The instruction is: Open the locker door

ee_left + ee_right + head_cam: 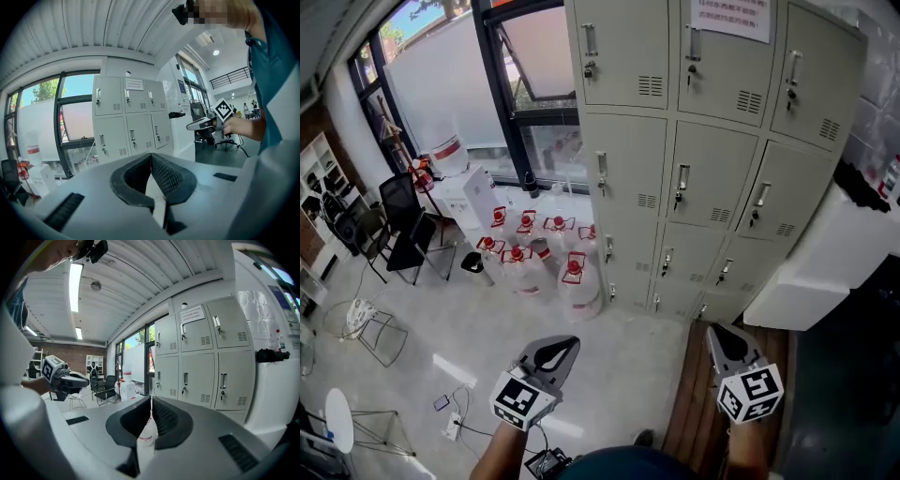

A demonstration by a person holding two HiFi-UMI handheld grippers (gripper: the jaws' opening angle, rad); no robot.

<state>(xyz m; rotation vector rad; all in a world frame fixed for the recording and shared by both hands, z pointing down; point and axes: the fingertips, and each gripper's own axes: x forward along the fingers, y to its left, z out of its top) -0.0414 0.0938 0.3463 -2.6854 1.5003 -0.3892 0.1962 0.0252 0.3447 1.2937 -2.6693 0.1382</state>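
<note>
The grey locker bank (703, 159) stands ahead, three columns of shut doors, each with a vertical handle and a key. My left gripper (569, 341) hangs low at the bottom centre, well short of the lockers, jaws shut on nothing. My right gripper (717, 329) is level with it further right, also shut and empty. In the left gripper view the tips (151, 154) meet and the lockers (129, 119) lie far beyond. The right gripper view has the tips (151, 398) together, with the lockers (201, 362) to the right.
Several water jugs with red caps (534, 258) crowd the floor by the lockers' left foot. A white cabinet (825, 272) juts out at the right. Black chairs (408, 225) stand at the left by the window. Cables and a power strip (453, 424) lie near my feet.
</note>
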